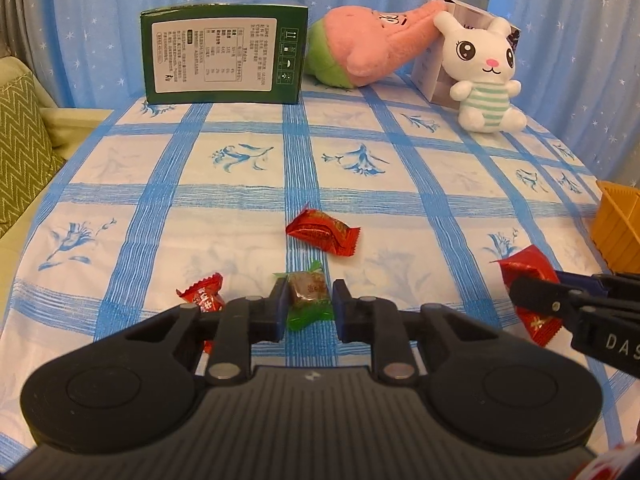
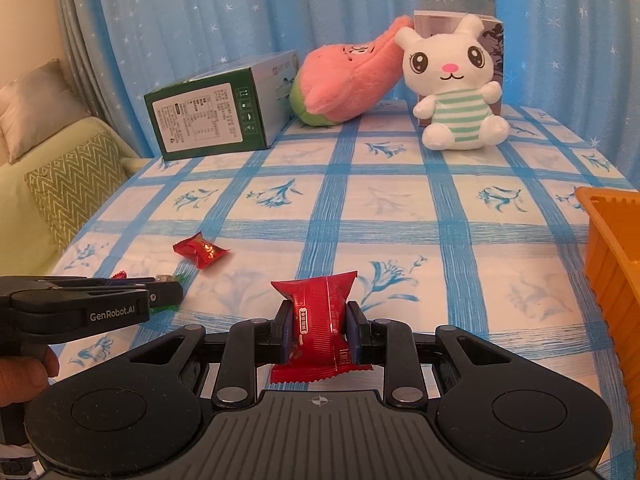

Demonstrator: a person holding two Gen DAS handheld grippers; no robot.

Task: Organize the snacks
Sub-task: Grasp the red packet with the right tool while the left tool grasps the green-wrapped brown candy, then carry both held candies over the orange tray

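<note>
My left gripper (image 1: 310, 305) is low over the blue checked tablecloth (image 1: 240, 208), its pads pressed on both sides of a green-wrapped candy (image 1: 309, 289) with a brown centre. A red candy (image 1: 322, 232) lies just beyond it, and a smaller red candy (image 1: 205, 294) is partly hidden under its left finger. My right gripper (image 2: 318, 326) is shut on a red snack packet (image 2: 320, 312), held upright above the cloth. In the left wrist view that packet (image 1: 528, 265) shows at the right edge. An orange basket (image 2: 612, 264) stands to the right.
At the back of the table stand a green box (image 1: 224, 56), a pink and green plush (image 1: 368, 48) and a white bunny plush (image 1: 484, 76) leaning on a small carton. A sofa with a zigzag cushion (image 1: 20, 140) is on the left. A hand (image 2: 24, 372) holds the left gripper.
</note>
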